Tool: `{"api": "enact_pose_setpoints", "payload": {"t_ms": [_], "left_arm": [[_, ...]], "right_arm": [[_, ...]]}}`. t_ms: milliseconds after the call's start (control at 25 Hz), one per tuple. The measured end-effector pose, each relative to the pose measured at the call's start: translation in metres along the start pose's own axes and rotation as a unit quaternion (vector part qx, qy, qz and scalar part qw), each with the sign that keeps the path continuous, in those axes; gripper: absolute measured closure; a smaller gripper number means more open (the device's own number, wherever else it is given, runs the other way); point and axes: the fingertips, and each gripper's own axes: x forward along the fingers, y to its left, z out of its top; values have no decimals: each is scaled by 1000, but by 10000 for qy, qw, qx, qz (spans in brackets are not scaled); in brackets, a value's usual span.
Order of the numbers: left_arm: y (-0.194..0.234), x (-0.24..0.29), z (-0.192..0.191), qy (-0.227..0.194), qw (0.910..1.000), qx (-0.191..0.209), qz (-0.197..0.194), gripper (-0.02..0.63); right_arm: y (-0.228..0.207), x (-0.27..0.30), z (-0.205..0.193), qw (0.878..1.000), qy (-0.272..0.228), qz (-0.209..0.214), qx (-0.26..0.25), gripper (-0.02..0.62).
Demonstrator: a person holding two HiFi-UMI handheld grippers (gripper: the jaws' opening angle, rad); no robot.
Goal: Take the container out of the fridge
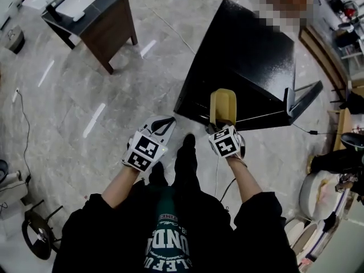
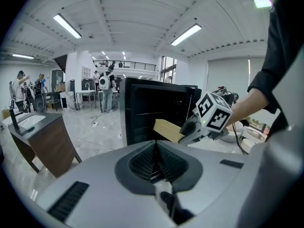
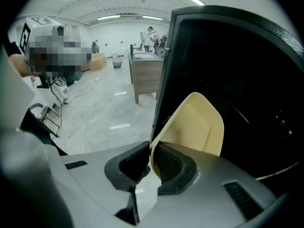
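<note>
A pale yellow container (image 1: 223,105) (image 3: 194,125) (image 2: 167,130) is held by its near rim in my right gripper (image 1: 223,131) (image 3: 151,161), whose jaws are shut on it. It sits at the front edge of the black fridge (image 1: 244,61) (image 3: 237,80) (image 2: 156,108), in front of the dark opening. My left gripper (image 1: 154,134) (image 2: 156,165) hangs to the left of the fridge, jaws shut with nothing between them. In the left gripper view the right gripper (image 2: 209,120) shows with the container sticking out toward the fridge.
A brown cabinet with a white sink (image 1: 94,13) (image 2: 38,137) stands on the marble floor at the far left. Cables (image 1: 25,124) run over the floor. Stools and round white objects (image 1: 318,198) crowd the right side. People stand far back in the room (image 2: 104,91).
</note>
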Motion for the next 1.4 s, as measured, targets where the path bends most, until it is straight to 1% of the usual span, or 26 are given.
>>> {"api": "enact_pose_setpoints", "payload": {"t_ms": [120, 320, 680, 800, 1080, 1400], "left_arm": [[-6, -1, -1, 18, 10000, 18, -47, 591], [-21, -4, 2, 38, 9998, 161, -96, 591], [-38, -9, 7, 22, 9995, 287, -116, 591], [-43, -9, 5, 52, 9993, 345, -125, 591], [-44, -11, 6, 30, 9993, 348, -150, 591], [-43, -15, 2, 42, 9994, 337, -111, 591]], "right_arm": [[9, -20, 2, 9995, -152, 56, 256, 537], [25, -52, 3, 9994, -327, 47, 135, 537], [57, -87, -1, 9982, -501, 296, 126, 537], [62, -91, -3, 9980, -532, 312, 150, 537], [65, -92, -8, 9982, -503, 270, 190, 538], [73, -91, -7, 9979, -536, 324, 185, 538]]}}
